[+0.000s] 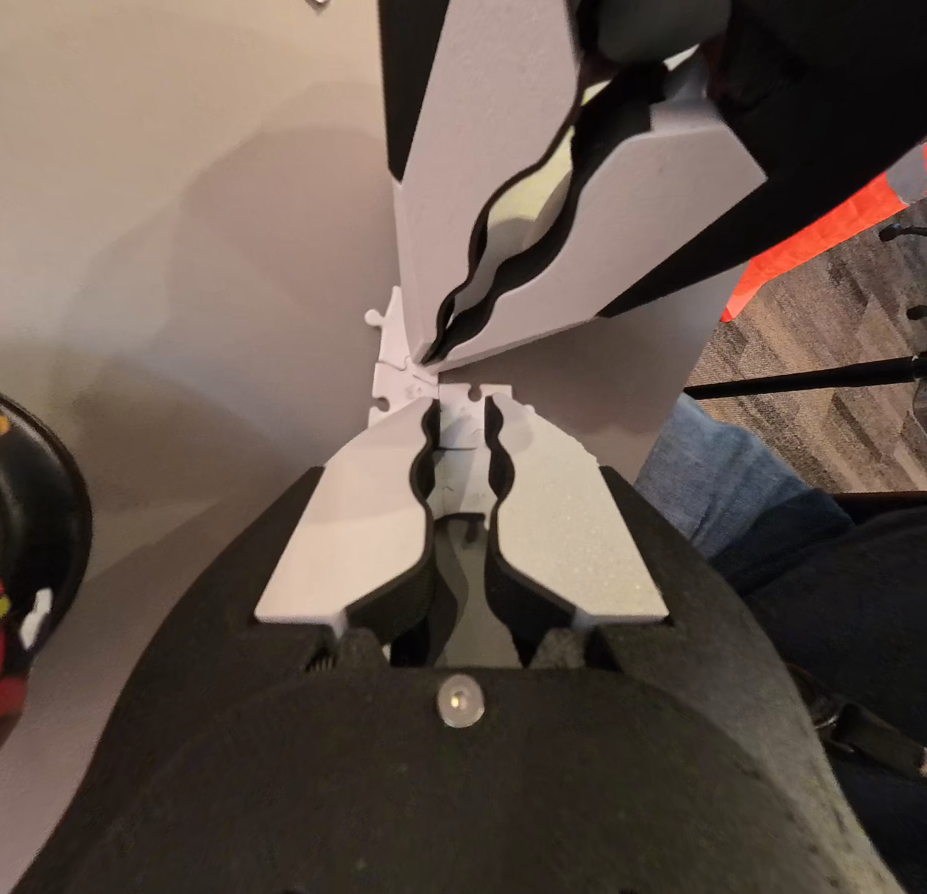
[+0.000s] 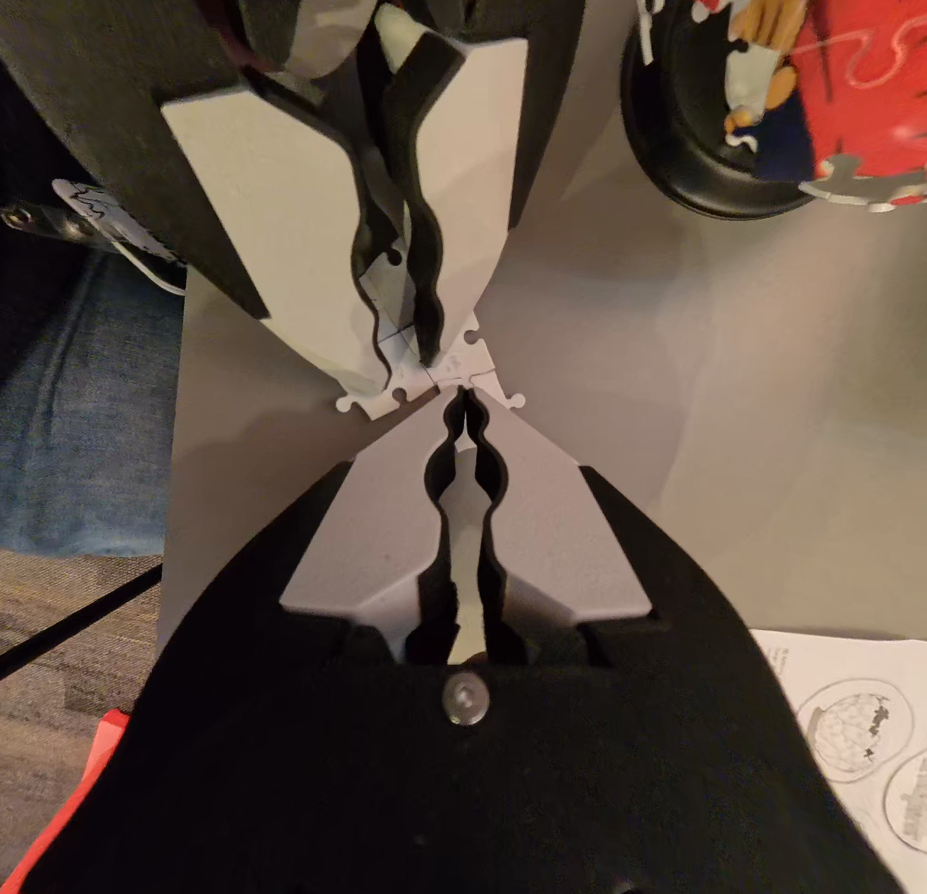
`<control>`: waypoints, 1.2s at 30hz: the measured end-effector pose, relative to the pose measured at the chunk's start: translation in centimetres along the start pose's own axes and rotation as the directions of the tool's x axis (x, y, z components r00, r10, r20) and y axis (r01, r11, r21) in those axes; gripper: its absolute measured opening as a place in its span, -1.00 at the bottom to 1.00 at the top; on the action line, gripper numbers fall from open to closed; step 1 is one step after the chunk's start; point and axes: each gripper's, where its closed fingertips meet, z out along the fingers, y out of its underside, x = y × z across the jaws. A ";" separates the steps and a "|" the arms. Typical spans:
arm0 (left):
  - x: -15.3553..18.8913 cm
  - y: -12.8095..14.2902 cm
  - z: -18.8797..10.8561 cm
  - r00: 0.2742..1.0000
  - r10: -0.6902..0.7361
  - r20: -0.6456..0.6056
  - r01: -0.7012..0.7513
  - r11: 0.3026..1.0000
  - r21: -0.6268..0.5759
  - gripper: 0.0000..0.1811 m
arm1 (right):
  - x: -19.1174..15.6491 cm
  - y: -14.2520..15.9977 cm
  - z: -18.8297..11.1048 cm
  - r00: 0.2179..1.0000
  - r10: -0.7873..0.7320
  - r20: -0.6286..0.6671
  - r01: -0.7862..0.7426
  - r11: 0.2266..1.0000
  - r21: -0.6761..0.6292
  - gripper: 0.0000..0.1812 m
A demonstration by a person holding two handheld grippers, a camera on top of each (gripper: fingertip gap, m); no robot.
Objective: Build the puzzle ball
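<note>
Office-like room with a work table

A plain grey tabletop [image 1: 150,167] fills the frame's left; patterned grey carpet tiles [image 1: 827,368] and a black stand leg [image 1: 802,380] show at right, and a printed instruction sheet [image 2: 853,719] lies lower right.

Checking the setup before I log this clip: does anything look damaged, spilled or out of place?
Nothing stands out. Both grippers meet over the white puzzle pieces near the table's edge; the joined pieces look intact. The partly built puzzle ball sits in its black stand, gaps expected. The instruction sheet lies flat.
</note>
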 end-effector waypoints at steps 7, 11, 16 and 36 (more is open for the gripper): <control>0.1 0.1 0.0 1.000 0.008 0.002 -0.008 1.000 -0.004 -0.80 | -0.1 -0.1 0.0 0.997 0.079 0.021 -0.081 0.995 0.065 -1.00; 0.1 0.0 0.0 1.000 -0.005 -0.009 0.005 1.000 0.005 -0.82 | -0.3 -0.9 0.1 0.993 0.114 0.017 -0.116 0.984 0.135 -1.00; 0.1 0.0 0.0 1.000 0.001 -0.006 -0.001 1.000 0.004 -0.81 | -0.6 -0.4 0.2 0.995 0.096 0.020 -0.098 0.989 0.110 -1.00; 0.1 0.0 0.3 1.000 0.027 0.014 -0.027 1.000 0.003 -0.87 | -1.5 0.4 -0.1 1.000 0.024 0.017 -0.024 0.999 0.035 -1.00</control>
